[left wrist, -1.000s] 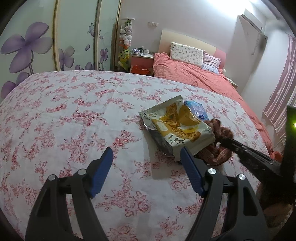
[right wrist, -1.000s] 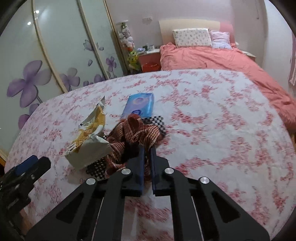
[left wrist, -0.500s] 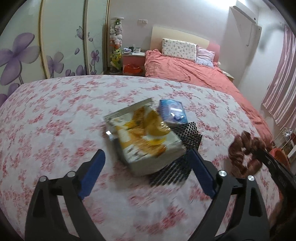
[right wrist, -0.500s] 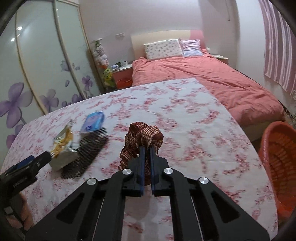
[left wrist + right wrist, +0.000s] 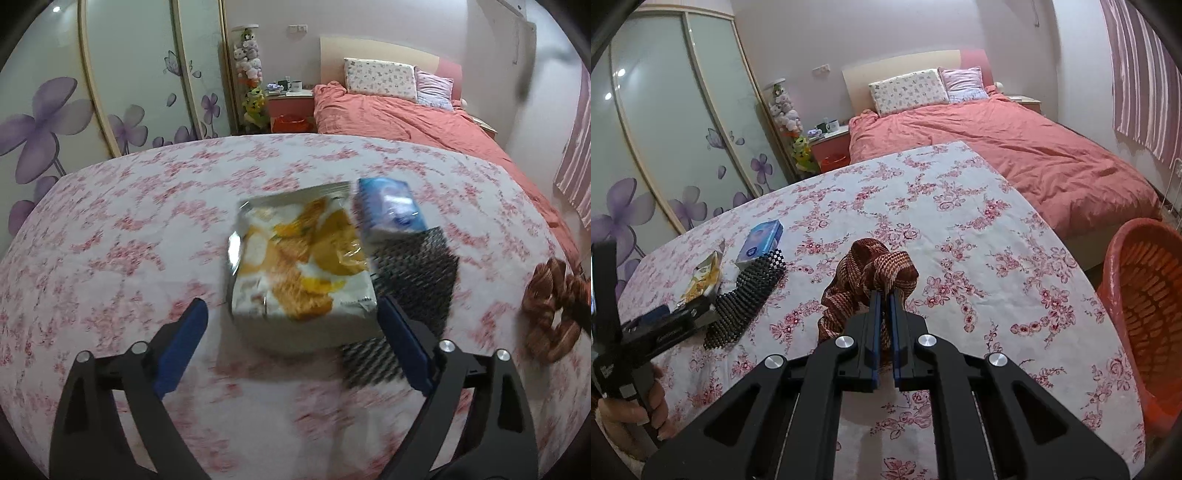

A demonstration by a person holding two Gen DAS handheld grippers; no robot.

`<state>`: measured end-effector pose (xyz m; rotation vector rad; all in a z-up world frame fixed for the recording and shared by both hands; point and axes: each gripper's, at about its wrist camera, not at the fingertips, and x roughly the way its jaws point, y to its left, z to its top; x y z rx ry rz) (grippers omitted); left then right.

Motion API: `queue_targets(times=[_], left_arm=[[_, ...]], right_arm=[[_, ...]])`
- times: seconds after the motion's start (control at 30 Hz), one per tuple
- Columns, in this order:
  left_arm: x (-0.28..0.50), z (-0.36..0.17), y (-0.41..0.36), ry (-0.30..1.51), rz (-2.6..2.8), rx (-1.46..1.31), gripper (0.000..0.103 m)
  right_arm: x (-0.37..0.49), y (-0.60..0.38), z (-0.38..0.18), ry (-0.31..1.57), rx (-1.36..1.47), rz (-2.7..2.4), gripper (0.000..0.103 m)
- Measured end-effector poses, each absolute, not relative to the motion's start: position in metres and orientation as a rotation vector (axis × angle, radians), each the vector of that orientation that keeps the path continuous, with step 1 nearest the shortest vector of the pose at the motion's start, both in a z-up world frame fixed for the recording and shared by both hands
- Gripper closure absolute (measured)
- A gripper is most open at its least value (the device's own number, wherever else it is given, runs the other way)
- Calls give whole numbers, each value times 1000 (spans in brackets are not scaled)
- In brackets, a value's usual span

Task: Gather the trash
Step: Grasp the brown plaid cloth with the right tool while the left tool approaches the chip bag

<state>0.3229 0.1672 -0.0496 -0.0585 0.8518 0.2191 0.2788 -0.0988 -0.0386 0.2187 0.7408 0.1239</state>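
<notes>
We see our right gripper (image 5: 884, 295) at frame centre clamped tight on the brown woven cloth (image 5: 875, 275). Our left gripper (image 5: 291, 317) is closing from wide, bracketing the snack bag (image 5: 295, 266) mid-frame without touching it; an orange basket (image 5: 1145, 295) stands at right.

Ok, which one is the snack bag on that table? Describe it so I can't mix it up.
On the floral tablecloth, look at the small cluster ahead of the left gripper. The snack bag lies there, partly on a black-and-white checked cloth, beside a blue tissue pack. It alone is shiny white with yellow-orange print and a silver crimped top.
</notes>
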Motion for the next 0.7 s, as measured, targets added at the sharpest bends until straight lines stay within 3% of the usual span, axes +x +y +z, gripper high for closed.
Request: queue_targets(times=[0.17,0.27,0.53,0.63,0.7], left_arm=[[309,-45,195,830,171,-135,13],[311,-38,196,803,161,-154,7],[342,-52,175,866,178,-29,7],[350,-62,175,904,162,-25,23],[350,-66,178,917,151,-41,26]], right_arm=[[278,-98,-39,741,216,131,98],[279,-98,-41,745,217,131,98],[280,-100,-44,762,227,134,98],[280,-100,-46,767,225,134,98],[280,-101,-46,768,226,134,98]])
